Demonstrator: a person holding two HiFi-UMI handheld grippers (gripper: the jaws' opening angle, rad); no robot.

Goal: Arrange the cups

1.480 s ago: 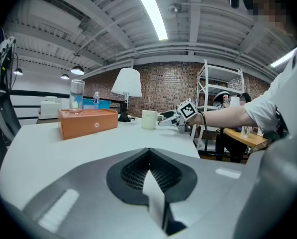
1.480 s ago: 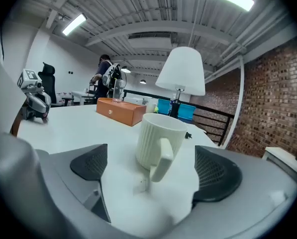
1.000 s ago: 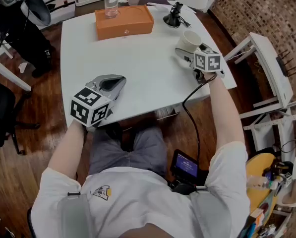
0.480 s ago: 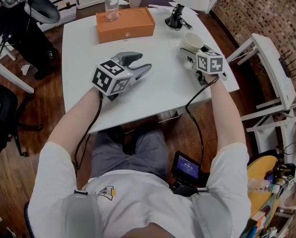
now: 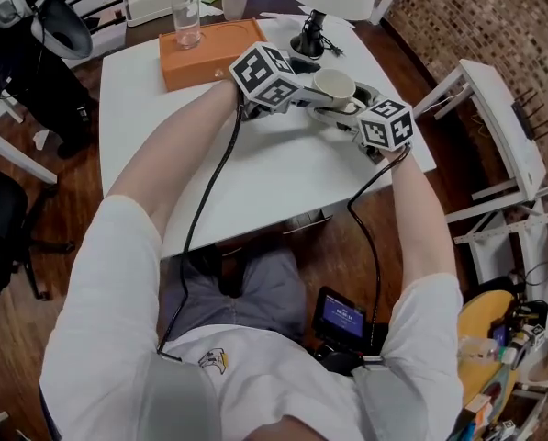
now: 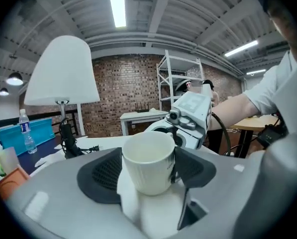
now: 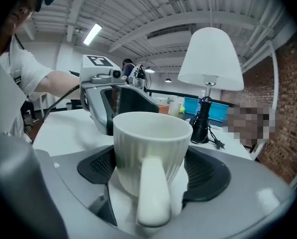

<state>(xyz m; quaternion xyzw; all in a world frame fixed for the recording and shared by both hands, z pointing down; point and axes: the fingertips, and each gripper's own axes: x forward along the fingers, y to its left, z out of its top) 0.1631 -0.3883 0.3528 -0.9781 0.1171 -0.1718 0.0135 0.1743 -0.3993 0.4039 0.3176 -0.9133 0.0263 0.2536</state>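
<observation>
Right claw, jaws just closed in, is clamping the mug upright, handle twd its cam, near the table's far right. Left claw, jaws just opening, is straddling it w/o pressing. Prob handover: left needs to squeeze before right releases.

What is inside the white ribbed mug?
The mug shows only bare white inner wall below its rim, and nothing sticks out. Its bottom is hidden behind the near wall in both gripper views.

Your right gripper clamps the mug; your left gripper, jaws just opening, straddles it unpressed
</observation>
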